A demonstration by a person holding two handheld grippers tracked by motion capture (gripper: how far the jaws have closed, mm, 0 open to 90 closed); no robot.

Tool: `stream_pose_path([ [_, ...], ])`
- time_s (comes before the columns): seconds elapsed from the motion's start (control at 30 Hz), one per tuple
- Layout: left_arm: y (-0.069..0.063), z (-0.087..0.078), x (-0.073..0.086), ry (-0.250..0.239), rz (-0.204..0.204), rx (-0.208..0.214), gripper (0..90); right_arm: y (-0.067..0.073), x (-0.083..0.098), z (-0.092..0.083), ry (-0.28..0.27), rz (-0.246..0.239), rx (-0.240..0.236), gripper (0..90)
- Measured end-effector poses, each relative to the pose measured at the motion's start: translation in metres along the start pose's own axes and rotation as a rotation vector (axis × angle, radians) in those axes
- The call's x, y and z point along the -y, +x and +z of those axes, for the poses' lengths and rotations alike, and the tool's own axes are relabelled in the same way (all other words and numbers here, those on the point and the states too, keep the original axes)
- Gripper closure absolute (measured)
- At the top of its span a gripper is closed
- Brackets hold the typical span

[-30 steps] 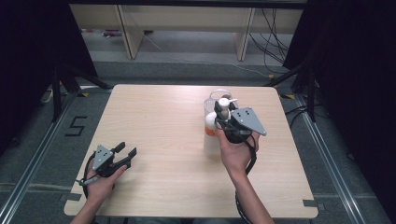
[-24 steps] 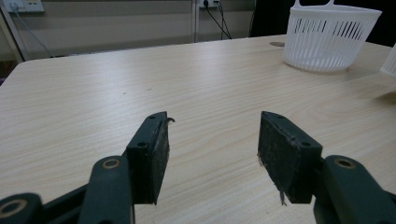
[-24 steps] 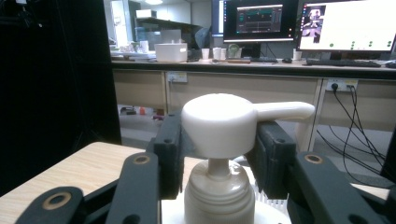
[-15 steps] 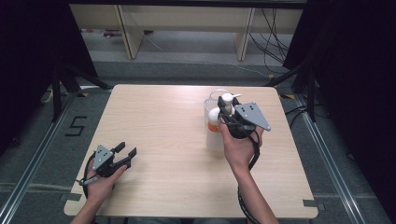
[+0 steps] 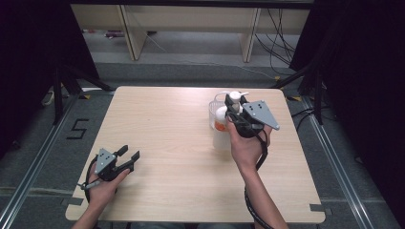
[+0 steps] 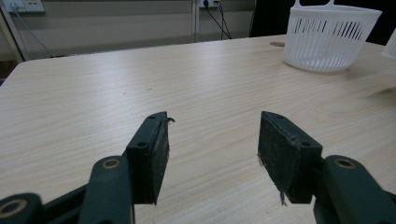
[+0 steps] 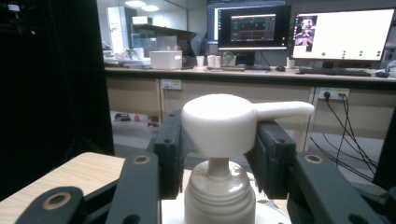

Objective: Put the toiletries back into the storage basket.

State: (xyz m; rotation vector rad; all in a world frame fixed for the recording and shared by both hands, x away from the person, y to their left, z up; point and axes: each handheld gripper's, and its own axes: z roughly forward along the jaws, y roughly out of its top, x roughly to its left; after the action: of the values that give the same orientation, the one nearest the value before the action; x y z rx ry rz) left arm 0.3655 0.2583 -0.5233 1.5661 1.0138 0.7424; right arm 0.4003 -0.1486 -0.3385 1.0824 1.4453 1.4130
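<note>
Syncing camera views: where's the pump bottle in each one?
High view: pump bottle right of center, at the right gripper, beside the white basket.
Left gripper view: the bottle isn't visible; the basket sits top right.
Right gripper view: bottle center, pump head between the jaws.
Shared landmark: wooden table.

Light wood table (image 5: 172, 124); white slotted basket (image 6: 329, 39), pump bottle (image 5: 224, 131) standing on it.

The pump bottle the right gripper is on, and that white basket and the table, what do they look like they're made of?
Pump bottle: probably plastic, with a smooth matte white head and collar. Basket: likely moulded white plastic, with thin slotted walls. Table: pale wood-grain top, possibly laminate; its streaks look even and flat. The right gripper has its black jaws around the pump head.
</note>
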Motion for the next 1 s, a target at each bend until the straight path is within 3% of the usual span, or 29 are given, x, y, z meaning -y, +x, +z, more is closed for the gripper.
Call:
stream_pose_path([
  [0.37, 0.0, 0.0, 0.0, 0.002, -0.001, 0.001, 42.6, -0.004, -0.006, 0.005, -0.01, 0.013, 0.014, 59.8],
  [0.4, 0.0, 0.0, 0.0, -0.001, -0.002, 0.003, 42.6, -0.007, -0.007, 0.005, -0.015, -0.006, 0.023, 59.8],
  [0.6, 0.0, 0.001, 0.0, -0.005, -0.002, 0.003, 42.6, -0.008, -0.009, 0.009, -0.02, 0.014, 0.023, 59.8],
  [1.0, 0.0, 0.0, 0.0, 0.006, -0.003, -0.001, 42.6, -0.015, -0.015, 0.015, -0.042, -0.013, 0.041, 59.8],
])
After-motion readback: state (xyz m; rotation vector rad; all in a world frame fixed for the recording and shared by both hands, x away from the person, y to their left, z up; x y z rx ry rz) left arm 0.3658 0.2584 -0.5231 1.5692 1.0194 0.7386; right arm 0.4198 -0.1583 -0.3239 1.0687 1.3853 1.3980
